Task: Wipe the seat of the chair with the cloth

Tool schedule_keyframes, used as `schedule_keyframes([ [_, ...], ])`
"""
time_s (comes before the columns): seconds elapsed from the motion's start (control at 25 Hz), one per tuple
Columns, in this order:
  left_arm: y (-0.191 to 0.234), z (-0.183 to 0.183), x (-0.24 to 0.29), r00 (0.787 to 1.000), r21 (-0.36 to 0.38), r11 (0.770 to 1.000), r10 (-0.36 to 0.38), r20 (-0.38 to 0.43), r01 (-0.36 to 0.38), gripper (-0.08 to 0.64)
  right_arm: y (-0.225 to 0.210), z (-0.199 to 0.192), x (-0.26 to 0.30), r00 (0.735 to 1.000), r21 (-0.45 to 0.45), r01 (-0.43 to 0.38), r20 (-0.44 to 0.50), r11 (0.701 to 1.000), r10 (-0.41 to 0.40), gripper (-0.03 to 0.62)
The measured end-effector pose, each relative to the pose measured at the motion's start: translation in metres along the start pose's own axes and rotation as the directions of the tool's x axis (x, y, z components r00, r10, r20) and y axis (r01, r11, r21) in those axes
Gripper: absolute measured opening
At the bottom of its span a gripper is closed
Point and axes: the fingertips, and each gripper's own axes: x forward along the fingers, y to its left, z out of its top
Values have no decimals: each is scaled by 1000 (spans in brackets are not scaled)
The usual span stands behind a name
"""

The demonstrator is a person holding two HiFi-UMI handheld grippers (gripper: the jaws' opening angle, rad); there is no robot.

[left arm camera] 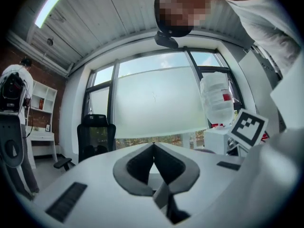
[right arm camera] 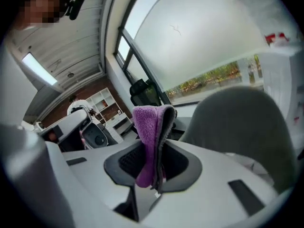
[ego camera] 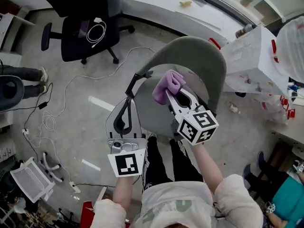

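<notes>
The grey chair [ego camera: 192,51] stands right in front of me, its curved backrest above the seat [ego camera: 152,113]. My right gripper [ego camera: 172,93] is held over the seat, shut on a purple cloth [ego camera: 166,84] that sticks up out of its jaws. In the right gripper view the folded cloth [right arm camera: 151,132] is pinched between the jaws of that gripper [right arm camera: 153,167], with the chair's backrest [right arm camera: 237,122] behind it. My left gripper [ego camera: 128,96] hangs at the seat's left edge beside the black armrest [ego camera: 140,76]. Its jaws meet with nothing between them [left arm camera: 153,146].
A black office chair [ego camera: 85,18] with a white cable [ego camera: 96,32] on it stands at the back left. A cluttered white table [ego camera: 251,56] is close on the right. Cables [ego camera: 47,122] trail over the floor, and a person's legs [ego camera: 23,75] show at far left.
</notes>
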Motion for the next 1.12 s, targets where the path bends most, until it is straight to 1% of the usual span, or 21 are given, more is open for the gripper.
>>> schedule_keyframes([
  [0.08, 4, -39, 8, 1000, -18, 1000, -14, -23, 14, 12, -24, -33, 35, 999, 81, 10, -37, 997, -7, 89],
  [0.2, 5, -92, 12, 998, -33, 999, -28, -50, 26, 12, -56, -84, 79, 994, 164, 43, -101, 985, -27, 89],
  [0.36, 2, -150, 13, 993, -47, 998, -54, -100, 50, 12, -89, -145, 120, 982, 268, 96, -184, 959, -47, 87],
  [0.44, 1, -172, 10, 990, -61, 997, -57, -126, 49, 12, -102, -171, 134, 972, 288, 127, -229, 949, -60, 87],
  [0.52, 3, -190, 9, 989, -65, 997, -53, -140, 45, 12, -112, -191, 151, 964, 311, 140, -260, 940, -57, 87],
  [0.56, 4, -198, 9, 988, -66, 997, -53, -145, 43, 12, -115, -199, 160, 962, 340, 138, -271, 930, -44, 87],
  [0.64, 4, -210, 7, 986, -79, 996, -55, -159, 43, 12, -118, -217, 174, 956, 417, 138, -294, 898, -10, 87],
  [0.72, 2, -221, 5, 983, -91, 995, -60, -174, 45, 12, -122, -235, 183, 946, 464, 156, -326, 872, 3, 87],
  [0.8, 2, -230, 4, 981, -92, 995, -59, -182, 43, 12, -126, -249, 194, 933, 469, 176, -359, 865, 5, 87],
  [0.92, -2, -242, 3, 979, -100, 994, -57, -198, 38, 12, -134, -267, 207, 913, 453, 202, -409, 868, 1, 87],
  [1.12, -12, -254, -1, 973, -103, 993, -73, -219, 51, 12, -151, -281, 216, 879, 427, 249, -476, 869, -17, 87],
])
